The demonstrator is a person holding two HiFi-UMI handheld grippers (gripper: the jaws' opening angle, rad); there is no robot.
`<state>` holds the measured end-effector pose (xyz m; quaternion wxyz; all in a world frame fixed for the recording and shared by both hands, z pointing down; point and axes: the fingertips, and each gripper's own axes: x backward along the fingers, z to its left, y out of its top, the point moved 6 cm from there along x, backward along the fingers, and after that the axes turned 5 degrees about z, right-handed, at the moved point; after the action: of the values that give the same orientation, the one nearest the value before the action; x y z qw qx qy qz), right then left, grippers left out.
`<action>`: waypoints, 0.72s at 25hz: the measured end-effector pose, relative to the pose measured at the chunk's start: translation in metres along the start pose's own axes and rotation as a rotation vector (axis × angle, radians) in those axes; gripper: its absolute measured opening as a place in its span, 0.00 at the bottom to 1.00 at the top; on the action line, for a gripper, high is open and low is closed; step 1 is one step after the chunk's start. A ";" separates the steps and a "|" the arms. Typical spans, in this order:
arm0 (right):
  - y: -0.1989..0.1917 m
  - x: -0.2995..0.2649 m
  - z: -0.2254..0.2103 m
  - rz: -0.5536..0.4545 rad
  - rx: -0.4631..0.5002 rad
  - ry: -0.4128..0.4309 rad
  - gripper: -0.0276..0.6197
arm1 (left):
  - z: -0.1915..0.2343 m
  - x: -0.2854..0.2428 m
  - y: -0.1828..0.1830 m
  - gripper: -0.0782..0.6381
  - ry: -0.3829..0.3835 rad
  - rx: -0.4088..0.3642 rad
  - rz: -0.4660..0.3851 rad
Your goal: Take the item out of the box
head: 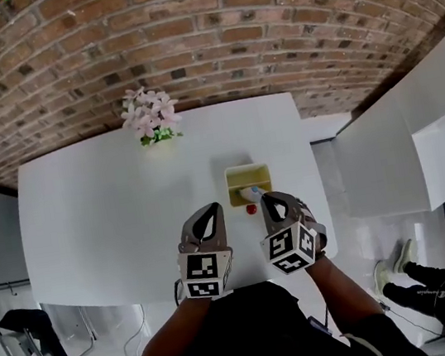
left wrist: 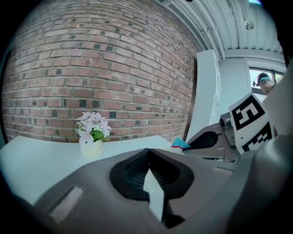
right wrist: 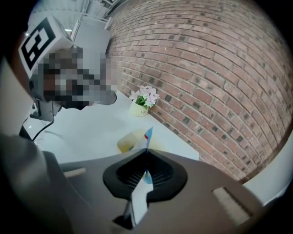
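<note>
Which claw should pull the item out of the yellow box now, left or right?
Right. The right claw is shut on the thin blue-and-white packet at the yellow box, so it likely only needs to lift. The left claw is shut on nothing, off to the box's left.

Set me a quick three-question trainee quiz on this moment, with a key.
1. True or false: the right gripper is shut on a thin packet.
2. Where does the yellow box stand? A) at the far left edge of the table; B) on the table, just ahead of the right gripper; C) on the floor.
3. Fill in: the left gripper has its jaws together and holds ____.

Key: 1 true; 2 B; 3 nothing.
</note>
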<state>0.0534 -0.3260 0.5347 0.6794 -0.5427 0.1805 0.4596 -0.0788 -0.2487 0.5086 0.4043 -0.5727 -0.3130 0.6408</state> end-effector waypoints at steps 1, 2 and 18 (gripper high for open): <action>0.002 0.005 -0.001 -0.009 -0.014 -0.013 0.05 | -0.001 0.002 0.002 0.12 -0.007 -0.005 -0.004; 0.005 0.011 -0.002 -0.019 -0.032 -0.025 0.05 | -0.003 0.004 0.004 0.12 -0.014 -0.009 -0.007; 0.035 0.093 0.026 -0.157 -0.330 -0.182 0.05 | -0.001 0.053 0.008 0.12 -0.132 -0.069 -0.055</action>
<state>0.0652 -0.2629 0.4545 0.6285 -0.6154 -0.0024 0.4757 -0.0802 -0.2055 0.4761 0.3800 -0.5340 -0.3765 0.6548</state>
